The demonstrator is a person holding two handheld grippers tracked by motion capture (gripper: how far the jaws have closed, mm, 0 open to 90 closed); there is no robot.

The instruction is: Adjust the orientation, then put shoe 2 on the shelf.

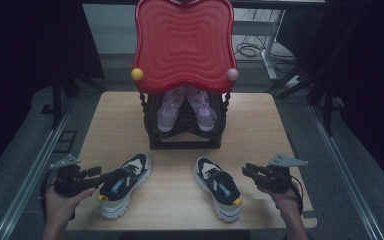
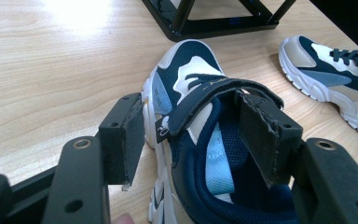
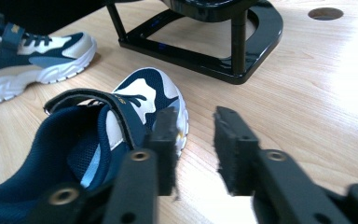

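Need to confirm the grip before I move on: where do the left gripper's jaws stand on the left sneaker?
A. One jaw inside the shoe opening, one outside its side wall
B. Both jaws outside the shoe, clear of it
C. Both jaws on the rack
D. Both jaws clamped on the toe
A: in the left gripper view, the left gripper straddles the left sneaker side wall, one jaw in the opening, the other outside.
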